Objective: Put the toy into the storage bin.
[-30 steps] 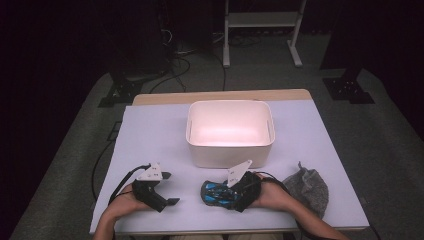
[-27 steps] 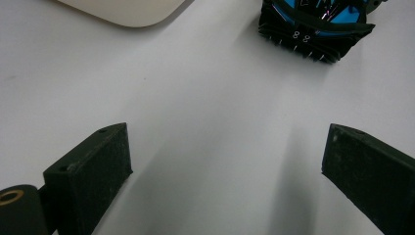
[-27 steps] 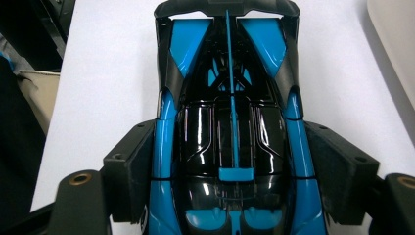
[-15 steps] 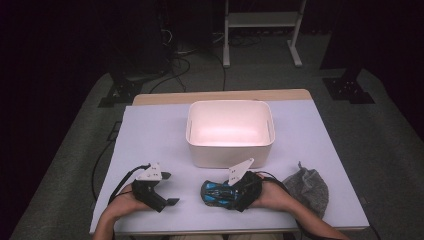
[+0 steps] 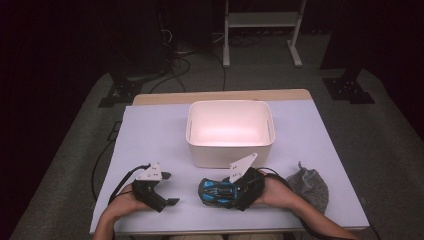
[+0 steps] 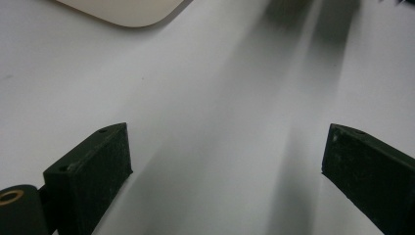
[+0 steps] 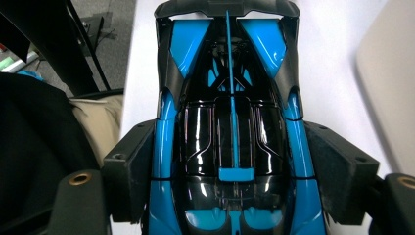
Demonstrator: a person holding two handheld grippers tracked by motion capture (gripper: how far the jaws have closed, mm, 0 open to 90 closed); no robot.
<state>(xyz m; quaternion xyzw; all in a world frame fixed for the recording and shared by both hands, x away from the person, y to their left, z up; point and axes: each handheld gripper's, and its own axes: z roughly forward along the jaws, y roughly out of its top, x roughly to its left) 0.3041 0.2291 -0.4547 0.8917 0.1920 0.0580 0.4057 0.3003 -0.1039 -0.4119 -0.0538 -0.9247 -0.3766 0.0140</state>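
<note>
**Toy car clamped across its flanks, bin waiting just ahead**

The right tongs are clamping the blue toy car across its middle, one black pad pressing each flank, so the grip is sitting on the widest, flattest part of the body, probably to keep the car from pivoting. The car's tail wing is pointing away from the tongs, along the line of the jaws, and the car is lying level. In the high view the car is sitting at the near edge of the tabletop, with the white bin just beyond the right tongs, most likely as the place to drop it. A grey cloth is lying behind the right hand, clear of the path.

The right hand is lying low, wrist turned so the tongs are pointing sideways toward the left tongs. Those are resting on their own patch of tabletop, jaws standing wide apart with nothing between them, the left hand cupping the body from below, seemingly parked while the right one works.
</note>
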